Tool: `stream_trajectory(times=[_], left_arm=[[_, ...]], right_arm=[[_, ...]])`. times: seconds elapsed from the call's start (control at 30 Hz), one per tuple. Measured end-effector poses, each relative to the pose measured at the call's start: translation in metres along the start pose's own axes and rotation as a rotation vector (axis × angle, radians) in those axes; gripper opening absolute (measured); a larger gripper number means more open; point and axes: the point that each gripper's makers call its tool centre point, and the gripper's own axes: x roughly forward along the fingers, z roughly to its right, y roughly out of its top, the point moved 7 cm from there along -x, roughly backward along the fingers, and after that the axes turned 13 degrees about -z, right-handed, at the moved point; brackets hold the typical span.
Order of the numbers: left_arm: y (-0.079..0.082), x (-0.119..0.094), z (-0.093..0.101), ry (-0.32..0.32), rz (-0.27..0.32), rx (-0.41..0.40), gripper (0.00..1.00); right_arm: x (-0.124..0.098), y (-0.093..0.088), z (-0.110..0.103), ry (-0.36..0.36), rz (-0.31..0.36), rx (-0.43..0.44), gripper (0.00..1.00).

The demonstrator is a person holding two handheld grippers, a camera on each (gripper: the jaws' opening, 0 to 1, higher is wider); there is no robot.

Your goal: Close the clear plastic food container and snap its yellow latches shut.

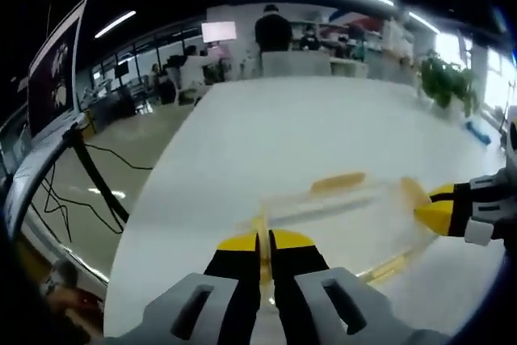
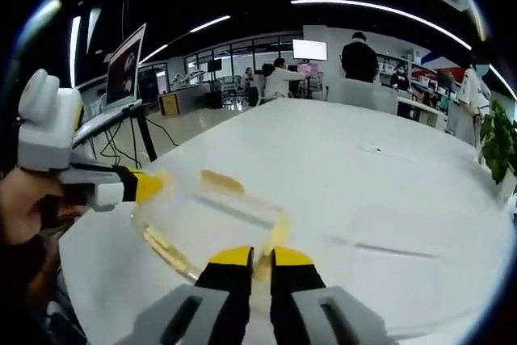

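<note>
The clear plastic food container [image 1: 339, 220] lies flat on the white table [image 1: 307, 127] with its lid on. In the left gripper view my left gripper [image 1: 263, 241] is shut on the yellow latch [image 1: 262, 262] at the container's near end. Another yellow latch [image 1: 339, 182] lies along the far side. The right gripper's yellow tip [image 1: 436, 212] comes in from the right and meets the latch [image 1: 410, 191] at the far end. In the right gripper view my right gripper [image 2: 262, 258] is shut on the near yellow latch [image 2: 279, 232] of the container [image 2: 218, 216], and the left gripper [image 2: 141, 186] holds the far end.
A hand [image 2: 24, 208] holds the left gripper at the left. A monitor on a stand [image 1: 56, 70] and floor cables [image 1: 73, 199] sit beyond the table's left edge. A potted plant [image 1: 444, 82] stands at the far right. People [image 1: 273, 30] sit at distant desks.
</note>
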Motion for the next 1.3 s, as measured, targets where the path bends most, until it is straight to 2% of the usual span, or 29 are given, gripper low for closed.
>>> stream_trajectory(times=[0.53, 0.93, 1.3], left_arm=[[0.011, -0.023, 0.007, -0.002, 0.031, -0.016, 0.01], [0.023, -0.031, 0.011, 0.0, 0.051, -0.005, 0.01], [0.02, -0.036, 0.01, -0.003, 0.047, -0.007, 0.02]], right_arm=[[-0.02, 0.014, 0.005, -0.006, 0.037, -0.024, 0.03], [-0.028, 0.023, 0.01, -0.007, 0.065, 0.007, 0.02], [-0.032, 0.025, 0.009, 0.001, 0.073, 0.008, 0.02]])
